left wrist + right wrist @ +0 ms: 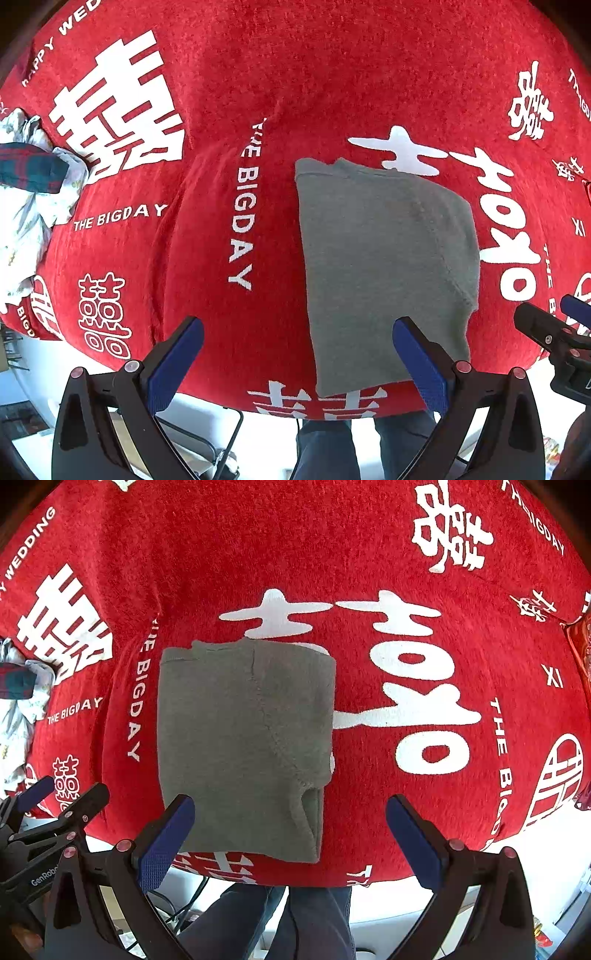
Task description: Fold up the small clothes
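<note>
1. Left wrist view: the left tongs (297, 347) are hanging over the red cloth (229, 92) with their blue pads (419, 363) standing wide apart and nothing between them. The grey garment (384, 258), folded into a flat rectangle, is lying on the cloth ahead of the right-hand finger, its near edge just beside that pad. A heap of other clothes (29, 192) is lying well off to the left of the tongs. The right tongs' finger (543, 328) is showing at the far right edge. The person's legs (332, 443) are standing below the cloth's near edge.

2. Right wrist view: the right tongs (290, 829) are also gaping wide, gripping nothing. The grey garment (243, 738) is lying ahead of the left-hand pad (166, 843), and its near right corner is reaching in between the two fingers, untouched. The left tongs (62, 812) are showing at the lower left, beside the garment's left edge.
</note>
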A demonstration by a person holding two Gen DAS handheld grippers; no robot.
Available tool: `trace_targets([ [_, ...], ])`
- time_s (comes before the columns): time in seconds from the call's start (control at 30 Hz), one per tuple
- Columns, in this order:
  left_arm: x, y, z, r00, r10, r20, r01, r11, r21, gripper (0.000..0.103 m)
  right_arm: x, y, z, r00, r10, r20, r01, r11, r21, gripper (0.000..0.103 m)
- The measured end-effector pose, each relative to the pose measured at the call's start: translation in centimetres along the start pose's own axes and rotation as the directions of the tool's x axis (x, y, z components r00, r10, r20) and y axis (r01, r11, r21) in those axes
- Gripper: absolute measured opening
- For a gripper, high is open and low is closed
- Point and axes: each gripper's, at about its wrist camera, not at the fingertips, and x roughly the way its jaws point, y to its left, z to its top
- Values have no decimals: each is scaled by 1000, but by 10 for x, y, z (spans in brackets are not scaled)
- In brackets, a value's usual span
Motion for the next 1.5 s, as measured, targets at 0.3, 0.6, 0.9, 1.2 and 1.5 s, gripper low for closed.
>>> trace_targets([
  [0.3,0,6,1,1000,7,2,-7,1000,-15,102,-1,4,1,1000,-18,-6,18,1000,-7,103],
  [0.6,0,7,1,1000,7,2,-7,1000,-16,102,-2,5,2,1000,-23,-6,23,1000,-8,103],
  [0.9,-2,6,2,1000,11,10,-11,1000,-11,102,-3,5,4,1000,-23,-5,23,1000,-9,103],
  [1.2,-1,7,3,1000,13,6,-13,1000,-13,102,-4,5,6,1000,-22,-6,22,1000,-9,103],
  [1.5,-2,7,1,999,43,27,-42,999,-10,102,-5,6,7,1000,-23,-4,23,1000,-11,103],
])
